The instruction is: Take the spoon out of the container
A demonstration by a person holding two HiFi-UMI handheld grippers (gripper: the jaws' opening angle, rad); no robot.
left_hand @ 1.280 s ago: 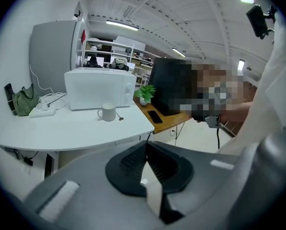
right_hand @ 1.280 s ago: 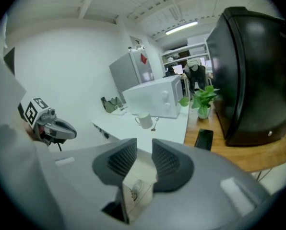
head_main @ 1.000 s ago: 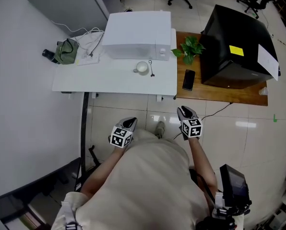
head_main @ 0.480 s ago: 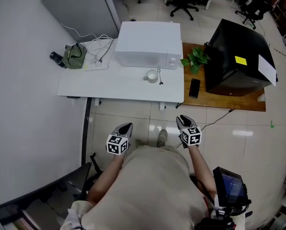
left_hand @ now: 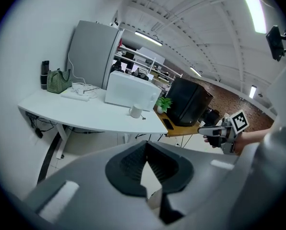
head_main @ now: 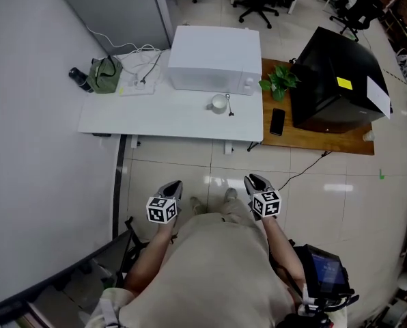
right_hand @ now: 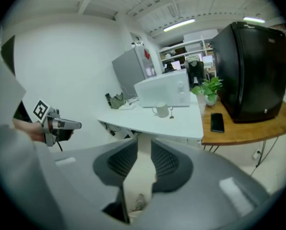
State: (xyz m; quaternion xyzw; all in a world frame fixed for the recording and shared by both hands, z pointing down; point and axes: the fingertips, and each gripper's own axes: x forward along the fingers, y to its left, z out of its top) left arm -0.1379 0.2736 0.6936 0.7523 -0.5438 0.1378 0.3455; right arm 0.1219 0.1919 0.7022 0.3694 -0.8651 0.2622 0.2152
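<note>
A white cup (head_main: 219, 103) stands on the white table (head_main: 156, 118) in front of a white microwave. The spoon (head_main: 229, 104) lies on the tabletop just right of the cup, outside it. Both appear small in the left gripper view, cup (left_hand: 136, 111), and in the right gripper view, cup (right_hand: 160, 110) with spoon (right_hand: 171, 113). I stand well back from the table. My left gripper (head_main: 173, 186) and right gripper (head_main: 255, 182) hang over the tiled floor, far from the cup. The left jaws meet at their tips; the right jaws stand slightly apart. Both are empty.
A white microwave (head_main: 215, 59), a green bag (head_main: 104, 74) and cables sit at the table's back. To the right, a wooden table (head_main: 326, 139) carries a big black box (head_main: 333, 80), a plant (head_main: 280, 82) and a phone (head_main: 277, 121). A grey cabinet (head_main: 118, 9) stands behind.
I have backed away from the table; it sits higher and smaller in the head view. Both grippers have dropped lower in the frame. Cup and spoon have not moved.
</note>
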